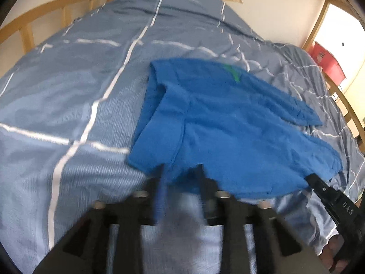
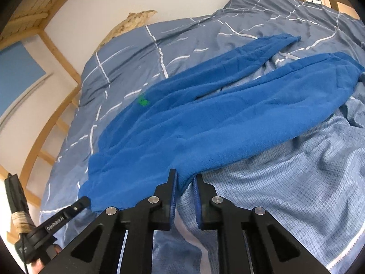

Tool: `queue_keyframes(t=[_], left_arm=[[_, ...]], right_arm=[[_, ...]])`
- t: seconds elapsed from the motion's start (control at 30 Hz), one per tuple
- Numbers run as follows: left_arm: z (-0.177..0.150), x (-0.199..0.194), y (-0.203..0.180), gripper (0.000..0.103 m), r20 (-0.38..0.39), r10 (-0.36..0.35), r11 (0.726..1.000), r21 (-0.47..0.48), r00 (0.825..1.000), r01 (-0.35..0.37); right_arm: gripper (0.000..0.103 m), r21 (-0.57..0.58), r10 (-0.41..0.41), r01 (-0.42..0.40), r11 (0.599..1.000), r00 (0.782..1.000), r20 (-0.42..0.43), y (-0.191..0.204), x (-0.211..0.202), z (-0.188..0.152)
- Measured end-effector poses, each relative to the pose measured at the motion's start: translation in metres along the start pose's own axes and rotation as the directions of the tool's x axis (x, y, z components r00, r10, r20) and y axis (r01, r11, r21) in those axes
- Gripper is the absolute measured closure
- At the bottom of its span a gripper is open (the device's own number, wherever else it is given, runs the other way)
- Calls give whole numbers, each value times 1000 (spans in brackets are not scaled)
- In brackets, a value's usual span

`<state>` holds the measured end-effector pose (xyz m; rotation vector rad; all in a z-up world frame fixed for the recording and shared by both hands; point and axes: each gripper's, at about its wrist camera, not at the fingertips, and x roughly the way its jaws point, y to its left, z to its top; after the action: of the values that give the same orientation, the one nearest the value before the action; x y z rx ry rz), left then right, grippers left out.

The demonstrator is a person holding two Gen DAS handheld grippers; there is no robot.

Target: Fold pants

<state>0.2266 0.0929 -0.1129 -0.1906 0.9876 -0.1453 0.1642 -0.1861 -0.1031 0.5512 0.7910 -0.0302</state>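
Observation:
Blue fleece pants [image 1: 228, 125] lie flat on the bed, waist to the left and both legs running off to the right. A small green label [image 1: 232, 72] shows near the waist. My left gripper [image 1: 180, 173] is blurred, and the near waist edge fills the gap between its fingers. In the right wrist view the pants [image 2: 205, 118] stretch toward the upper right. There my right gripper [image 2: 186, 180] is shut on the near edge of the closer leg. The left gripper [image 2: 85, 202] shows at the waist corner. The right gripper's tip [image 1: 311, 179] meets the pants' near edge.
A blue-grey duvet with white lines [image 1: 79, 80] covers the bed, wrinkled toward the far side [image 2: 285, 11]. A wooden bed frame [image 1: 27, 29] curves round the left and back. A red object [image 1: 328, 61] stands beyond the right rail. Pale walls lie behind.

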Motion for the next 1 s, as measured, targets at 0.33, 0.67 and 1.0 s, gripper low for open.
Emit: queue_keyframes(t=[0.33, 0.67, 1.0], left_arm=[[0, 19, 12, 48, -16, -28, 995, -94, 999, 27], [3, 2, 8, 73, 38, -66, 990, -122, 997, 70], [72, -26, -20, 73, 78, -56, 988, -139, 995, 67]], right_arm=[[88, -63, -51, 50, 997, 999, -13, 4, 8, -7], [90, -77, -36, 37, 996, 999, 18, 9, 0, 1], [93, -151, 32, -17, 988, 995, 98, 38, -10, 82]])
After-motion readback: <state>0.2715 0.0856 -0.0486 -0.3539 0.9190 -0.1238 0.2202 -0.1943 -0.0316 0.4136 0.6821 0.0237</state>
